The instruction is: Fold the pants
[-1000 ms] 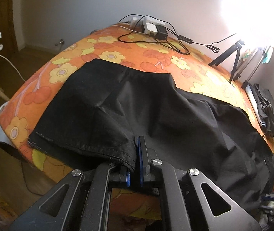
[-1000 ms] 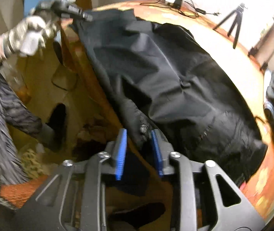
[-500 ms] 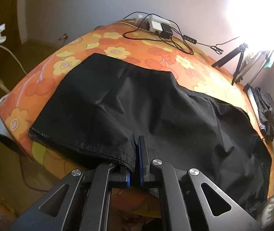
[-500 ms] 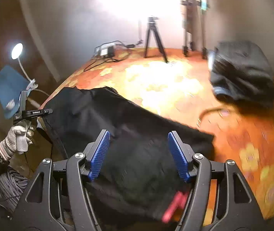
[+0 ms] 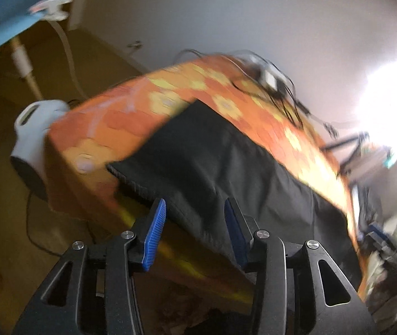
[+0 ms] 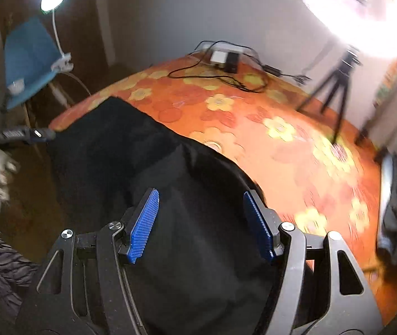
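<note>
Two open grippers and one pair of black pants laid out on the floral orange bedcover make up the moment.

From the left wrist view, the black pants (image 5: pixel 226 167) lie flat along the near side of the floral orange bedcover (image 5: pixel 109 128), hem end hanging slightly over the edge; I judge they are spread this way so a fold can be made cleanly. The left gripper (image 5: pixel 195 231) is spread wide with nothing held, the hem sitting between its blue pads (image 5: pixel 155 234) but apparently untouched; blur makes contact hard to tell.

From the right wrist view, the pants (image 6: pixel 148 162) run away toward the far-left corner, smooth enough to fold. The right gripper (image 6: pixel 201 223) hovers over the near end, its blue pads set wide apart and gripping nothing. A tripod (image 6: pixel 335 83) and a tangle of cables (image 6: pixel 220 75) sit well apart from the cloth.
</note>
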Action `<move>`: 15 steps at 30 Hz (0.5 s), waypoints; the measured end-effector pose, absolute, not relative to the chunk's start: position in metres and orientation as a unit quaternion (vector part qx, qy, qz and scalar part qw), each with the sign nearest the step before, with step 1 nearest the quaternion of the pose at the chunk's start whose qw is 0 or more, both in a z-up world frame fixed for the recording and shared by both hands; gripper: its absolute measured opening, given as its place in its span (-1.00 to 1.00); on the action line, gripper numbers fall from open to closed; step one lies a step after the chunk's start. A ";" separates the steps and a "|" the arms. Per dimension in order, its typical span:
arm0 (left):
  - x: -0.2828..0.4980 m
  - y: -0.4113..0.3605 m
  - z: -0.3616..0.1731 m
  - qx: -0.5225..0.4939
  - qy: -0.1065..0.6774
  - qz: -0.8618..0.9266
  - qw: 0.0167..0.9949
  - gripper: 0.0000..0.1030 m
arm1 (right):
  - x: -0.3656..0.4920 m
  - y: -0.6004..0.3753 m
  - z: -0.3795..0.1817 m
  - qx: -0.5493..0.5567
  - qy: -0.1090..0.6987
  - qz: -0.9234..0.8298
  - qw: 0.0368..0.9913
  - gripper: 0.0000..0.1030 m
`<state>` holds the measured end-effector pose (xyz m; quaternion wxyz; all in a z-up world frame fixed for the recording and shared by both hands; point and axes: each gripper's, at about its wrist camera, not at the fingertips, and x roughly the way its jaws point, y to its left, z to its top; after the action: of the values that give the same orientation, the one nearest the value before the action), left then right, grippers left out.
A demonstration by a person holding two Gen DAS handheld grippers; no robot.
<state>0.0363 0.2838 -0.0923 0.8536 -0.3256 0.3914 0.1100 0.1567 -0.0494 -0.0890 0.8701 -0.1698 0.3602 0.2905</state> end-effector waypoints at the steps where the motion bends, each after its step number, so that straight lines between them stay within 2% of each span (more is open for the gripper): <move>1: 0.032 0.292 -0.090 -0.335 0.385 0.116 0.852 -0.18 | 0.164 -0.036 -0.092 -0.175 0.363 0.298 0.865 0.28; 9: 0.024 0.331 -0.093 -0.348 0.393 0.132 0.840 -0.18 | 0.192 0.050 -0.098 -0.175 0.383 0.353 0.836 0.28; 15: 0.026 0.342 -0.104 -0.356 0.406 0.132 0.831 -0.18 | 0.202 0.092 -0.123 -0.189 0.401 0.366 0.818 0.28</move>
<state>0.0259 0.3420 -0.1038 0.8311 -0.3559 0.4063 0.1322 0.2022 0.0919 -0.1229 0.8182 -0.1894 0.4010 0.3659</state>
